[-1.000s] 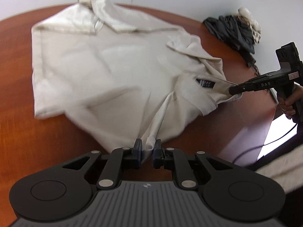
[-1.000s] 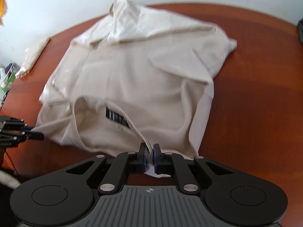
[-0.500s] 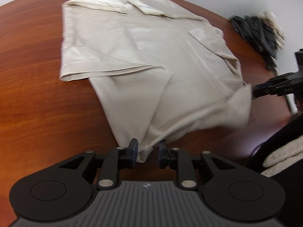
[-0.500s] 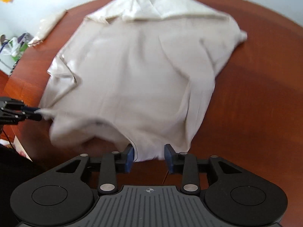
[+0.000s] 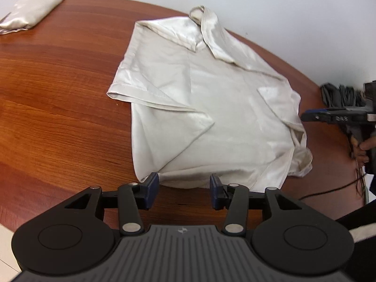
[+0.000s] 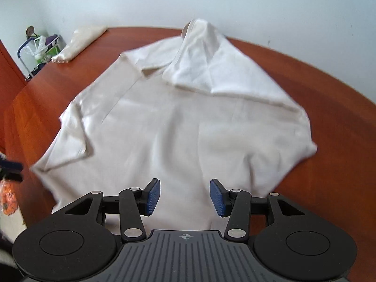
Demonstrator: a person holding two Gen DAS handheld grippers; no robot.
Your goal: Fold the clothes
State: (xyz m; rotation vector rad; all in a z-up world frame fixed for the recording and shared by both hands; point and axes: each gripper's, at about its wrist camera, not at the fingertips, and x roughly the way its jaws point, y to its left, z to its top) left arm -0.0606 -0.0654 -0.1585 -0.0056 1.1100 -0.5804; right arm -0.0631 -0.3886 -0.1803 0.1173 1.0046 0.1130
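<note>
A cream short-sleeved shirt (image 5: 211,108) lies spread on the round wooden table (image 5: 58,94), its far part folded over on itself. My left gripper (image 5: 184,191) is open and empty just short of the shirt's near edge. My right gripper (image 6: 185,198) is open and empty, hovering over the shirt's near edge (image 6: 178,141). The right gripper also shows in the left wrist view (image 5: 329,118), beside the shirt's right edge. The left gripper's tips show at the left edge of the right wrist view (image 6: 10,168).
A folded cream cloth (image 5: 28,11) lies at the table's far left, also in the right wrist view (image 6: 80,42). A dark bundle of cloth and cables (image 5: 340,94) sits at the right table edge. A small rack with bags (image 6: 40,49) stands by the wall.
Both grippers were shut on the shirt's edge, then opened and let it go. The shirt now lies flat, and both grippers have drawn back from it.
</note>
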